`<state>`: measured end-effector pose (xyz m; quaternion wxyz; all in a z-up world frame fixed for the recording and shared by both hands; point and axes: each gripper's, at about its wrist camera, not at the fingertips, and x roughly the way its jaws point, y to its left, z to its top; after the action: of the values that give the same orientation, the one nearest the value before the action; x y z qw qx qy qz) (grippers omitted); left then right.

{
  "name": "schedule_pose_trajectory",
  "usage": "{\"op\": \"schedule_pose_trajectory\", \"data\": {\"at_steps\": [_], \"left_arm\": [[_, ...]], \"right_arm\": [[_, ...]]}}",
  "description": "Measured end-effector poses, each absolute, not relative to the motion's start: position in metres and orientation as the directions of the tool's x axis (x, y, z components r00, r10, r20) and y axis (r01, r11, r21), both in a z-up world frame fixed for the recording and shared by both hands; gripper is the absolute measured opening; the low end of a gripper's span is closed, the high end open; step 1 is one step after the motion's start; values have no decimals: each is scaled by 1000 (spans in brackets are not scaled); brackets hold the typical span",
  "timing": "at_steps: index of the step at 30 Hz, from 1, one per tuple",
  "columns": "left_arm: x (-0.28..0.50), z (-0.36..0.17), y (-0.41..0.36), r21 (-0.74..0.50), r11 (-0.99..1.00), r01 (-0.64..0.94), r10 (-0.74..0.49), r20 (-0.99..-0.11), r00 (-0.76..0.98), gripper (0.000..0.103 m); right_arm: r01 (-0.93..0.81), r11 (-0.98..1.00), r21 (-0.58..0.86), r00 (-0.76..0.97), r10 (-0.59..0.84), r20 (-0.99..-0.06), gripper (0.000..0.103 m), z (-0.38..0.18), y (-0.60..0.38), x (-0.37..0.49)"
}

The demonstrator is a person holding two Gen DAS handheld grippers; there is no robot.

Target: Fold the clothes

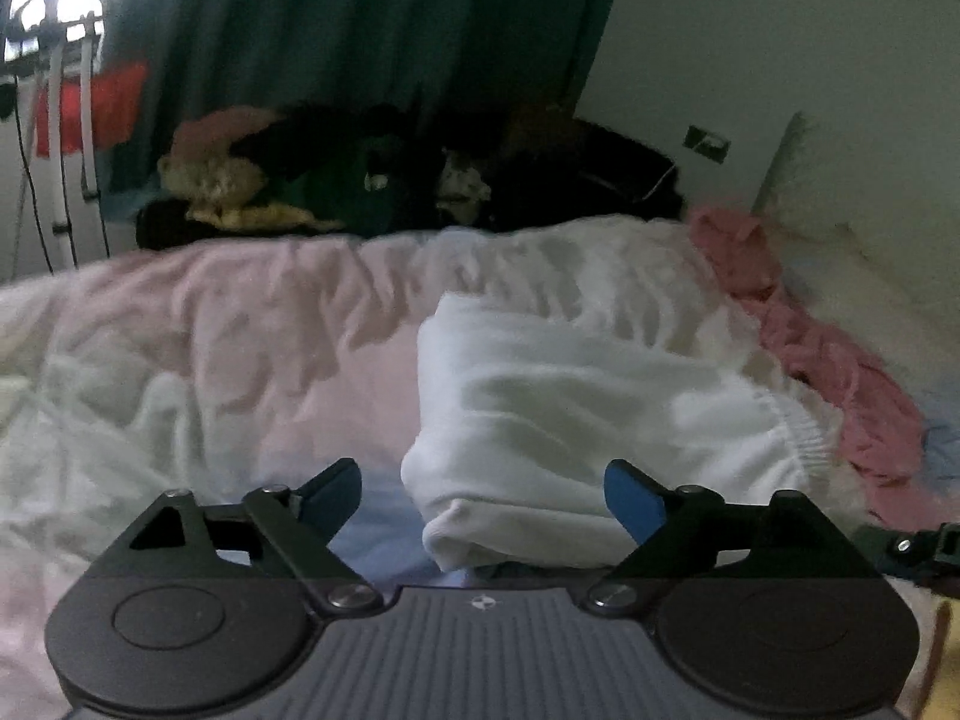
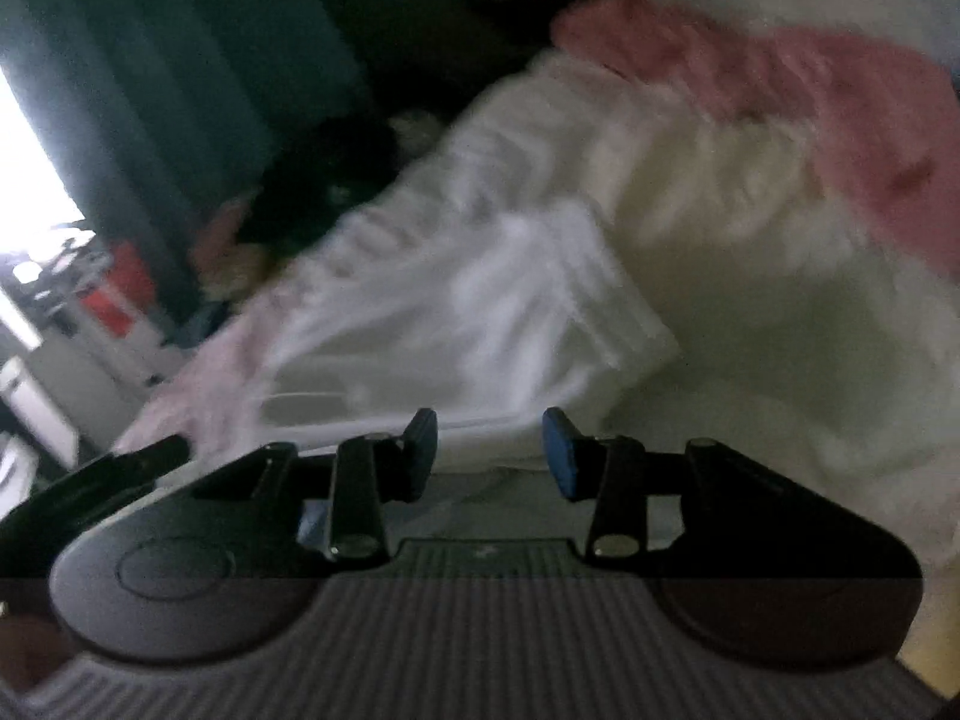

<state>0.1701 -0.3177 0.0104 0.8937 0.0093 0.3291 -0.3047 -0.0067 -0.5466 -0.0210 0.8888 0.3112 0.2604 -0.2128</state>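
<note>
A white folded garment [image 1: 570, 396] with an elastic hem lies on the pale pink and white bed cover [image 1: 210, 330]. Its rolled near end sits between the fingers of my left gripper [image 1: 483, 495], which stands wide open, the left pad clear of the cloth. In the blurred right wrist view the same white garment [image 2: 480, 300] lies just ahead of my right gripper [image 2: 489, 450]. Its blue pads are partly apart, and I see only cloth beneath the gap, nothing pinched. A crumpled pink garment [image 1: 828, 372] lies along the right side of the bed, also in the right wrist view [image 2: 810, 90].
A pile of dark and coloured clothes [image 1: 360, 180] fills the far edge of the bed under a dark green curtain [image 1: 360, 30]. A white pillow [image 1: 840, 210] stands at the right against the wall. A clothes rack [image 1: 60, 90] stands at the far left.
</note>
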Motion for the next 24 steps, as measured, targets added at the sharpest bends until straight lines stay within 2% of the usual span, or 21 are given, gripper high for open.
{"op": "schedule_pose_trajectory", "data": {"at_steps": [3,4,6,8,14,24], "left_arm": [[141,42,-301,-155,819,552,-535,-551,640,100],[132,51,-295,-147,821,552,-535,-536,653,103],[113,67,-283,-129,821,557,-540,-495,681,103],[96,81,-272,-87,831,550,-520,-475,710,103],[52,109,-235,-56,848,527,-500,-413,761,103],[-10,106,-183,-42,858,512,-490,-366,791,103]], "right_arm": [[498,760,417,806,-230,-545,44,16,-520,-25],[491,775,399,812,-240,-532,51,26,-511,-31],[476,798,370,827,-263,-498,94,44,-493,-42],[462,823,331,842,-290,-456,101,58,-475,-57],[424,867,261,862,-299,-409,101,76,-436,-83],[422,878,223,878,-336,-341,101,59,-385,-103]]}}
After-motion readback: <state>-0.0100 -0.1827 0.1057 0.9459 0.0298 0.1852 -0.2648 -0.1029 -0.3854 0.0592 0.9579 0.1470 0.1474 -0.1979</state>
